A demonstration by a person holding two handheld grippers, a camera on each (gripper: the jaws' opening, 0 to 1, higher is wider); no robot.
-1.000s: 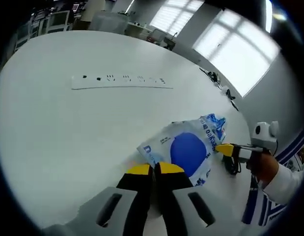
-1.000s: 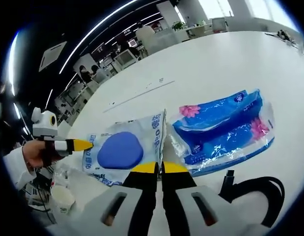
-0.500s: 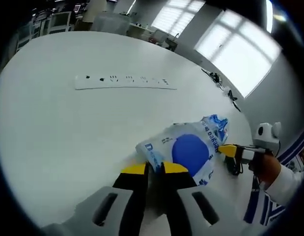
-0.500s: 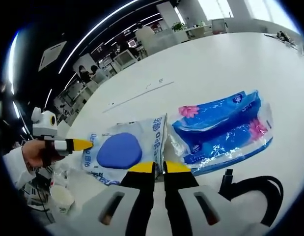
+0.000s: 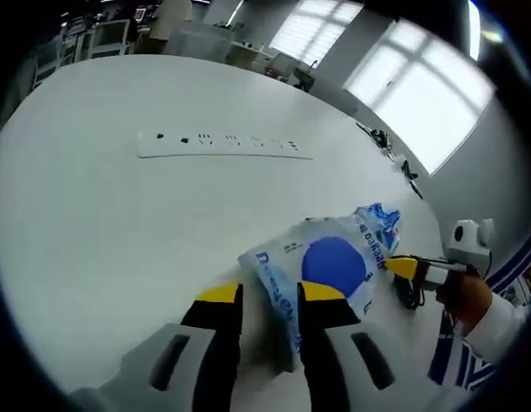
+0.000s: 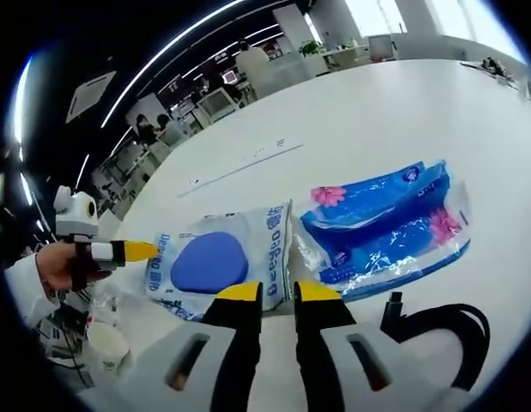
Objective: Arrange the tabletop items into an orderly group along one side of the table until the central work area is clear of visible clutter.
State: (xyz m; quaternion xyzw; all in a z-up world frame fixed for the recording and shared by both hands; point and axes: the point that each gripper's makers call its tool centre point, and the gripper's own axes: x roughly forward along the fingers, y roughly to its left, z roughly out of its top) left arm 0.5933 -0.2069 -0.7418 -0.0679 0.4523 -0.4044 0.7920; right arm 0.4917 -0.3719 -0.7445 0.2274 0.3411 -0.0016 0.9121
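A white packet with a blue oval (image 5: 334,262) lies flat on the white table (image 5: 119,223). My left gripper (image 5: 269,293) stands open at its near corner, and the packet's edge lies loose between the jaws. My right gripper (image 5: 402,266) comes in at the packet's far side. In the right gripper view the same packet (image 6: 209,262) lies next to a blue tissue pack (image 6: 385,227). My right gripper (image 6: 278,292) is open just short of the seam between them. My left gripper (image 6: 132,251), in a hand, points at the packet's left edge.
A long white power strip (image 5: 222,144) lies across the table further off, seen as a thin line (image 6: 248,163) in the right gripper view. A black cable (image 6: 437,322) curls by the right gripper. Desks and windows stand beyond the table's rim.
Both grippers, shut on the packet's edges a second ago, have opened their jaws, and the packet now lies free on the table.
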